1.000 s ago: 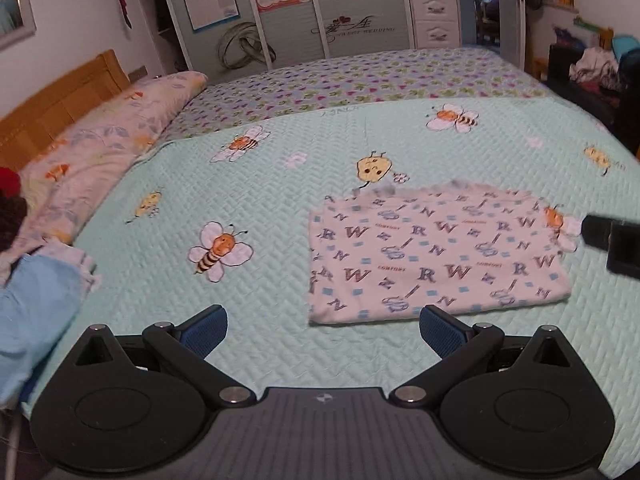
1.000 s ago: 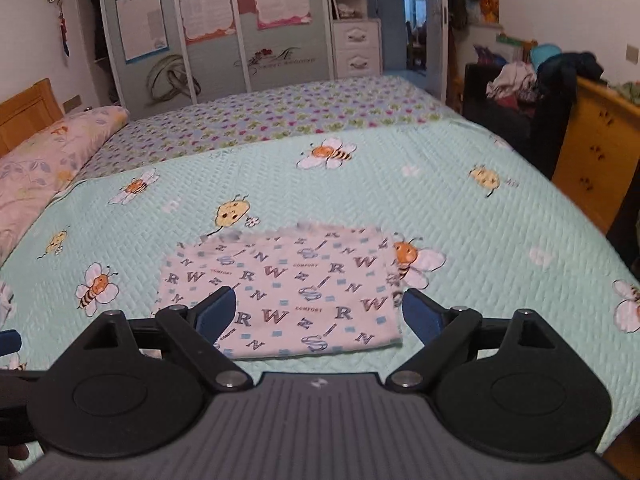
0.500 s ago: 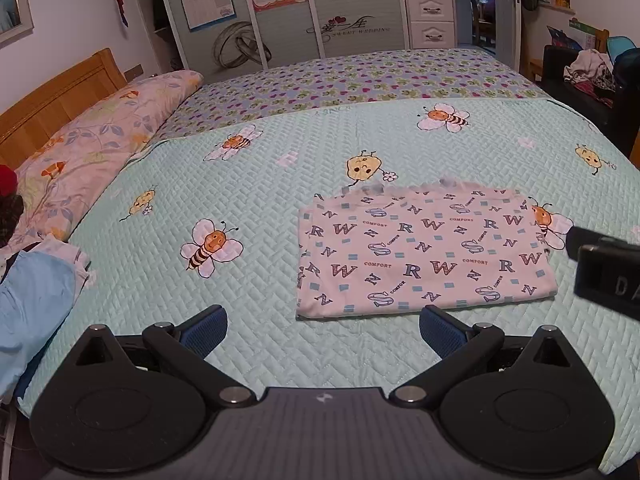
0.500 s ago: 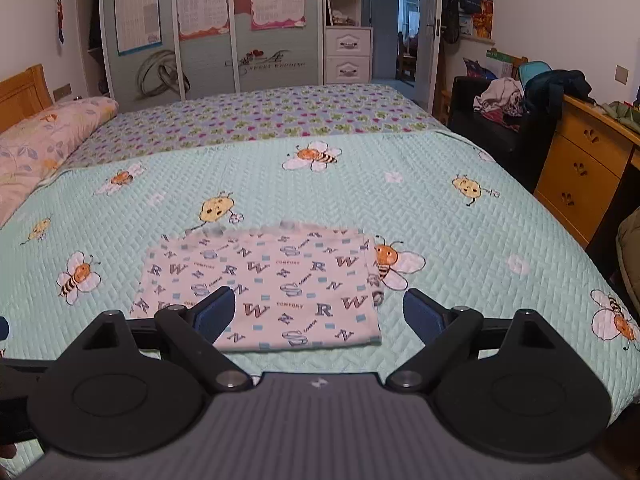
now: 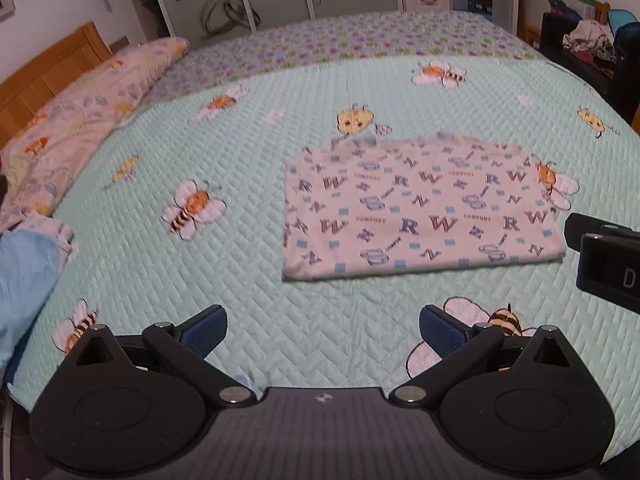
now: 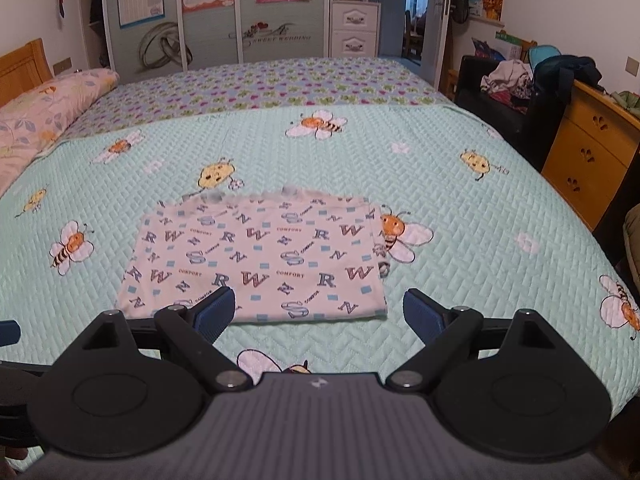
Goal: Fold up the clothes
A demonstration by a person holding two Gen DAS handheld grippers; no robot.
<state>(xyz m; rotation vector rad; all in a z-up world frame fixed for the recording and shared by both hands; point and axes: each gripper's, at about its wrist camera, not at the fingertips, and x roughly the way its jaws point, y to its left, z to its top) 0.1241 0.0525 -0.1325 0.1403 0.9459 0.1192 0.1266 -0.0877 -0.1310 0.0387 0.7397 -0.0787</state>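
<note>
A white garment printed with letters [image 5: 420, 208] lies folded into a flat rectangle on the mint bee-pattern quilt [image 5: 240, 272]; it also shows in the right wrist view [image 6: 260, 260]. My left gripper [image 5: 322, 330] is open and empty, above the quilt, nearer than the garment's near-left corner. My right gripper [image 6: 318, 312] is open and empty, just in front of the garment's near edge. The right gripper's body shows at the right edge of the left wrist view [image 5: 608, 256].
A floral pillow [image 5: 88, 112] and wooden headboard [image 5: 48, 76] lie to the left. Blue cloth [image 5: 22, 276] sits at the near-left bed edge. A wooden dresser [image 6: 592, 152] and a chair with clothes [image 6: 516, 84] stand right of the bed. Wardrobe doors [image 6: 208, 16] stand behind.
Both grippers have drawn back from the garment and risen slightly, so more quilt shows in front of it. The garment has not moved. Both stay open.
</note>
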